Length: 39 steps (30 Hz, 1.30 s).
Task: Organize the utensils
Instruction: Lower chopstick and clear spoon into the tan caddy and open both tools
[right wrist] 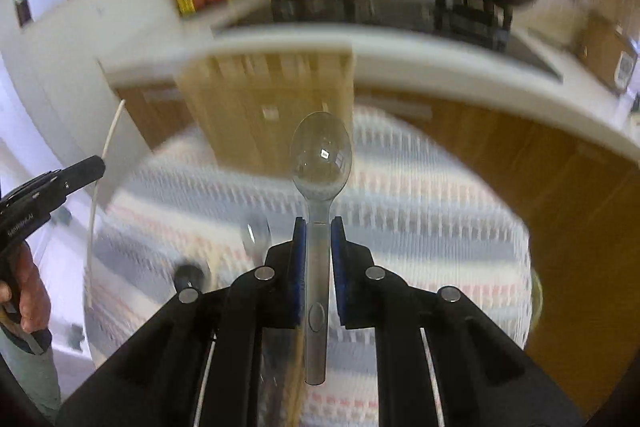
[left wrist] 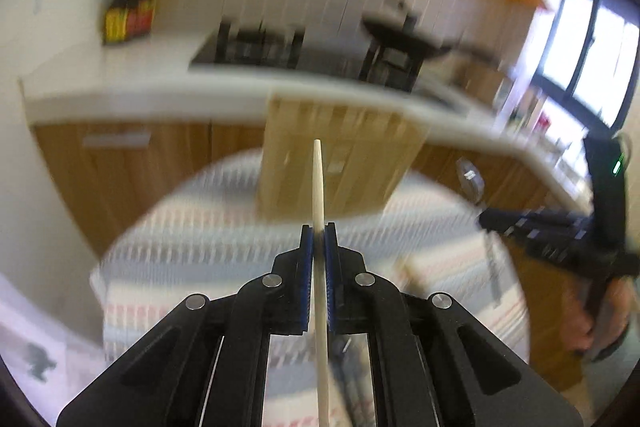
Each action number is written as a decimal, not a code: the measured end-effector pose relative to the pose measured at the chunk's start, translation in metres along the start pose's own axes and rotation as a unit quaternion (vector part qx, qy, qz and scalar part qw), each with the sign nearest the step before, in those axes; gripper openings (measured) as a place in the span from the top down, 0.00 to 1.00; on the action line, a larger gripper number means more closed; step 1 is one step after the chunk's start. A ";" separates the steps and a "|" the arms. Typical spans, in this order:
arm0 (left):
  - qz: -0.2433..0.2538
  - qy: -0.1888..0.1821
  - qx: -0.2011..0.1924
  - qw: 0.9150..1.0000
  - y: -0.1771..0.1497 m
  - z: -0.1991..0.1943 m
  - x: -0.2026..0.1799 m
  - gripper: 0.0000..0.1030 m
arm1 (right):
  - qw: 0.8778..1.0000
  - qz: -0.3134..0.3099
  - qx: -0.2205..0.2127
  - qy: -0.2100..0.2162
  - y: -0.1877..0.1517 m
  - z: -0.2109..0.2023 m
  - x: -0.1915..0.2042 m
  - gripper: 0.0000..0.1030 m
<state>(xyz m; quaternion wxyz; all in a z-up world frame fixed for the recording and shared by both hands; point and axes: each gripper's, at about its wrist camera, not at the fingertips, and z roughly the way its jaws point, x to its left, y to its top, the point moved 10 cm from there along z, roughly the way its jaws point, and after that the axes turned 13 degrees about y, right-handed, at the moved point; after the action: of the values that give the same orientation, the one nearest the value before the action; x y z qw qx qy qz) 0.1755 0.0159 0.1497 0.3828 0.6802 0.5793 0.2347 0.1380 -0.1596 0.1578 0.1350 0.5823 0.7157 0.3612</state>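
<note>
Left gripper clamping a pale chopstick between nearly closed jaws, tip pointing up at frame centre. Right gripper pinching the neck of a clear plastic spoon, jaws narrowed to the handle's width, bowl standing at mid frame. Both hovering above a round table with a striped cloth. Wooden organizer tray lying at the far edge of the table, upper centre of both views; heavy blur, so compartments possibly running lengthwise, not certain. More utensils likely lying on the cloth at lower left of the right view. Carrying both pieces toward the tray: keeping grips firm, lowering slowly, lining each piece up with its slot before letting go, watching for the thin chopstick pivoting.
</note>
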 end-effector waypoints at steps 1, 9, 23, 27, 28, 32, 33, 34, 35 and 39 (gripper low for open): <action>-0.005 -0.008 -0.017 1.000 0.014 -0.003 -0.003 0.97 | 1.000 -0.007 -0.015 0.001 0.016 0.006 0.001 0.90; -0.035 -0.036 -0.130 0.990 0.110 0.002 -0.014 0.97 | 0.989 -0.020 -0.146 0.026 0.108 -0.005 -0.002 0.90; -0.087 -0.007 -0.207 0.974 0.180 0.073 0.007 0.97 | 0.972 -0.004 -0.232 0.021 0.176 0.052 -0.040 0.90; -0.100 0.013 -0.207 0.973 0.178 0.093 0.019 0.97 | 0.973 -0.009 -0.230 0.019 0.171 0.072 -0.045 0.90; -0.102 0.017 -0.208 0.973 0.178 0.095 0.021 0.97 | 0.973 -0.011 -0.231 0.016 0.170 0.076 -0.047 0.90; -0.095 0.037 -0.210 0.972 0.172 0.107 0.024 0.97 | 0.974 -0.015 -0.226 0.017 0.164 0.089 -0.049 0.90; -0.089 0.045 -0.212 0.972 0.168 0.110 0.024 0.97 | 0.974 -0.015 -0.225 0.018 0.162 0.092 -0.049 0.90; -0.086 0.046 -0.212 0.972 0.166 0.111 0.023 0.97 | 0.974 -0.015 -0.224 0.018 0.160 0.093 -0.049 0.90; -0.080 0.047 -0.210 0.973 0.162 0.113 0.022 0.96 | 0.975 -0.014 -0.223 0.020 0.158 0.094 -0.049 0.90; -0.069 0.044 -0.202 0.976 0.152 0.114 0.019 0.96 | 0.976 -0.021 -0.214 0.018 0.150 0.095 -0.046 0.89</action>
<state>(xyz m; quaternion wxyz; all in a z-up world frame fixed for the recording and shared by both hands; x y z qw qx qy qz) 0.3592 0.0009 0.2003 0.5016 0.5364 0.5816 0.3499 0.3204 -0.1594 0.1815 0.2511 0.5183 0.6362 0.5134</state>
